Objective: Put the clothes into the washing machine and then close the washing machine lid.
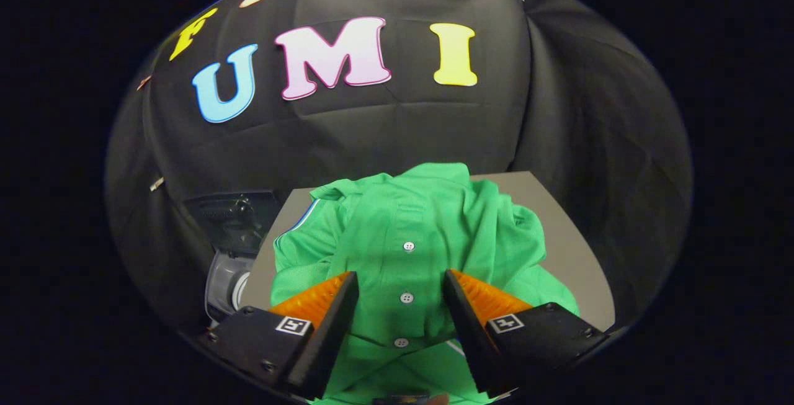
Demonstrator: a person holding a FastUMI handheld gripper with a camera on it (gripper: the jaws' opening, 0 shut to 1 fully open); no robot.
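Hand-held gripper spread, apparently untouching, over rumpled, buttoned green knit shirt.

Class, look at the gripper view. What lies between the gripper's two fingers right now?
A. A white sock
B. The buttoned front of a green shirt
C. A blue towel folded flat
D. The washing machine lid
B. The green shirt lies crumpled on the grey table, and its white-buttoned placket runs through the gap of the gripper, whose fingers stand apart.
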